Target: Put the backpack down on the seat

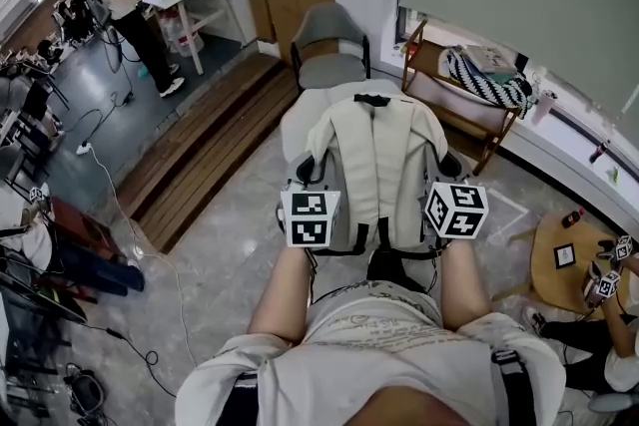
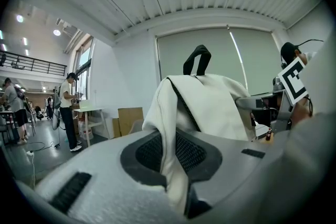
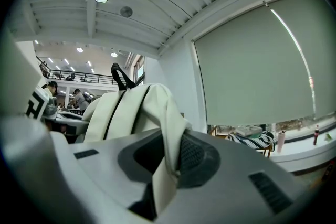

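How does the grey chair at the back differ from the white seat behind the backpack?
The grey chair is darker; the white seat is pale. The grey chair stands empty and in full view; the white seat is largely hidden by the backpack. The grey chair is farther off, the white seat nearer. Both look padded.

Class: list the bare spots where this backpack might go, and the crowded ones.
Bare: what shows of the white seat beneath the backpack, and the grey chair behind it. Crowded: the wooden rack holds a striped bag; the round table bears small items.
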Action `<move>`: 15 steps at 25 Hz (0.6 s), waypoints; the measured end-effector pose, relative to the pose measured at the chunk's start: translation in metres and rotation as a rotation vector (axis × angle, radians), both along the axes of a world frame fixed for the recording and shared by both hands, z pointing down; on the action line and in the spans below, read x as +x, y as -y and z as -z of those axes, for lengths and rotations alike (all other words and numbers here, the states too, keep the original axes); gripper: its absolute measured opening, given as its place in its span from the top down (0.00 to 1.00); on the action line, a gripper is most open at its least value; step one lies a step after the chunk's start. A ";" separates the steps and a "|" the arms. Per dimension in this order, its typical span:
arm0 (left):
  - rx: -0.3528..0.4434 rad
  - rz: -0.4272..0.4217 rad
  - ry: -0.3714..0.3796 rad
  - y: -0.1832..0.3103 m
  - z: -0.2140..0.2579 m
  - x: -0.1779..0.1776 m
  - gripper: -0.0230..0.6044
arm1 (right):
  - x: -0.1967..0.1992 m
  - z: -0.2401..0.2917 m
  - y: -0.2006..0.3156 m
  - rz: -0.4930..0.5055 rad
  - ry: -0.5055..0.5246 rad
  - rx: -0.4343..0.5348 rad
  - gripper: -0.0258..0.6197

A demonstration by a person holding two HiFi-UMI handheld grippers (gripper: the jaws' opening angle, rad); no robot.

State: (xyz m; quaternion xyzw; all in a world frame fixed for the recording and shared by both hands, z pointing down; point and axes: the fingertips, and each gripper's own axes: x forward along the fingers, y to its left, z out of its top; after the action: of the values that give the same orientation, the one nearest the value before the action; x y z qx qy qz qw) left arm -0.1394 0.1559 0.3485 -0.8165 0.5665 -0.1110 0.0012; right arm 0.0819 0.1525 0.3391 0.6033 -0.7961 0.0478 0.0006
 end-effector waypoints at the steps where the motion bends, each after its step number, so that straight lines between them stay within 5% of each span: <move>1: -0.005 0.001 -0.001 0.006 -0.003 0.000 0.88 | 0.000 -0.003 0.006 0.004 0.001 -0.004 0.87; 15: -0.029 0.023 0.014 0.130 -0.027 0.005 0.88 | 0.004 -0.030 0.131 0.053 0.028 -0.038 0.87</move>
State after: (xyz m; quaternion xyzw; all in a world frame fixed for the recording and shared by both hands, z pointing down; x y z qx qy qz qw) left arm -0.1343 0.0258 0.3751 -0.8091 0.5742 -0.1248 -0.0078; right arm 0.0863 0.0216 0.3692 0.5813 -0.8105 0.0713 0.0021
